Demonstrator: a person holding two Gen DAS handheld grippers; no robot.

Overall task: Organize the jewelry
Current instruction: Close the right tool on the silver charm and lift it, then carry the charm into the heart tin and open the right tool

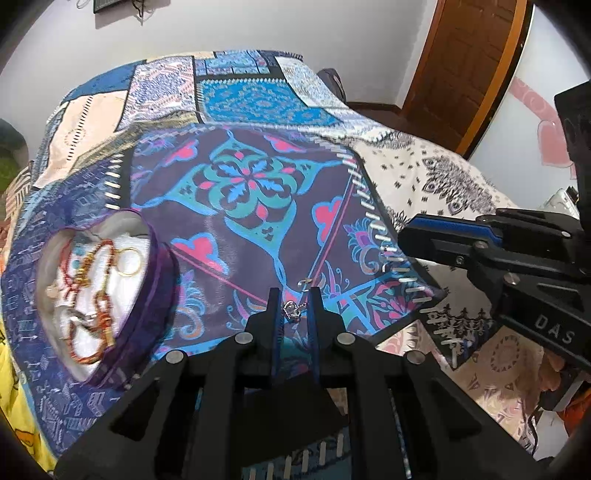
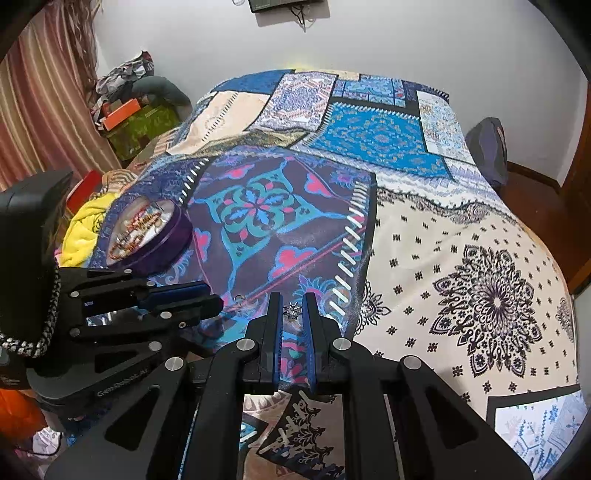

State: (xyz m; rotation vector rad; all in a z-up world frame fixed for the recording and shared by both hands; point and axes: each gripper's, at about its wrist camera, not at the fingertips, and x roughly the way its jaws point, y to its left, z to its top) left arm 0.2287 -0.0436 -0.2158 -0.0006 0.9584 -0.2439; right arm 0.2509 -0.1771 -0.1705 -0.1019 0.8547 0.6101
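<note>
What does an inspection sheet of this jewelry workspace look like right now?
Surface: patchwork bedspread on a bed, mostly smooth.
Job's things: purple tin holding red bracelets and a gold ring; small loose ring on the spread.
Clutter: yellow cloth, boxes beside the bed.
Grippers: left gripper closed on a silver charm; right gripper closed on a silver star piece.
Cables: braided cord by the left gripper's body; wires under a wall device.
Surroundings: curtain, wooden door, white wall.

Right gripper (image 2: 291, 308) around silver charm (image 2: 292, 309)
</note>
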